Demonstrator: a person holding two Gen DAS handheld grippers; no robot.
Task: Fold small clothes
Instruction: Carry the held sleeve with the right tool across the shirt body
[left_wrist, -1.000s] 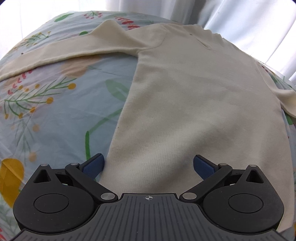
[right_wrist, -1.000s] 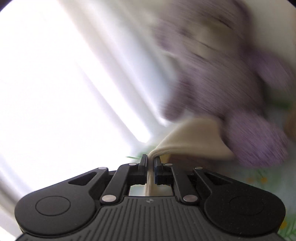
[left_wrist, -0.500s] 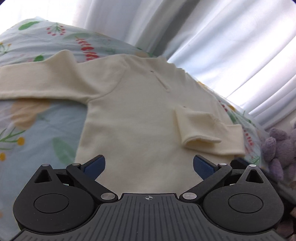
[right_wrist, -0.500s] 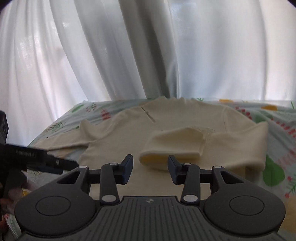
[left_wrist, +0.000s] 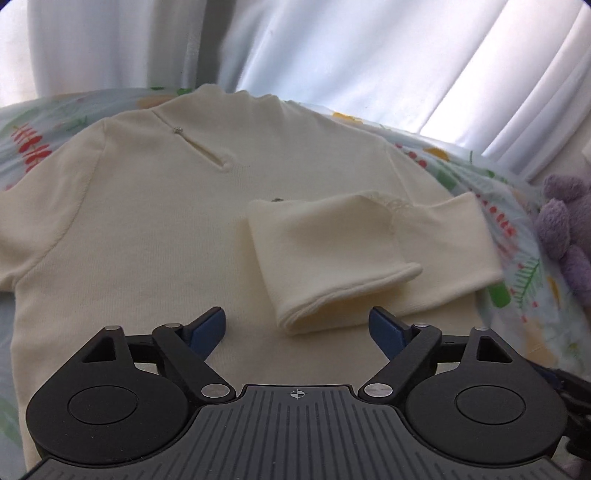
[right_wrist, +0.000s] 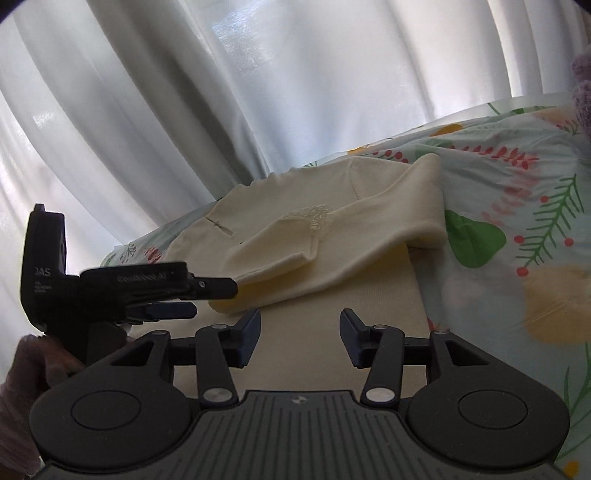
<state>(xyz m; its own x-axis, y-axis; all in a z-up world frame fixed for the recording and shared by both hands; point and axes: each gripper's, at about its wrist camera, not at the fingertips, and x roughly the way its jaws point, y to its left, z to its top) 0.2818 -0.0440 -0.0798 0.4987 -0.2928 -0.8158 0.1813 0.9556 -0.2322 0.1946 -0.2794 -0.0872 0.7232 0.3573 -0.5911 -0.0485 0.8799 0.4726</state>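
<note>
A small cream long-sleeved top (left_wrist: 155, 221) lies flat on the floral bedsheet (right_wrist: 517, 229), collar far from me. Its right sleeve (left_wrist: 332, 254) is folded across the body; it also shows in the right wrist view (right_wrist: 332, 243). The left sleeve runs off the left edge of the left wrist view. My left gripper (left_wrist: 297, 328) is open and empty, just above the top's lower body, close to the folded cuff. My right gripper (right_wrist: 299, 338) is open and empty over the hem at the right side. The left gripper shows from the side in the right wrist view (right_wrist: 177, 295).
White curtains (left_wrist: 332, 48) hang behind the bed. A purple plush toy (left_wrist: 565, 229) sits at the right edge of the bed. The floral sheet extends to the right of the top.
My right gripper let go of the right sleeve, which now lies folded over the body, and drew back to the hem. My left gripper swung right and closer to the folded cuff.
</note>
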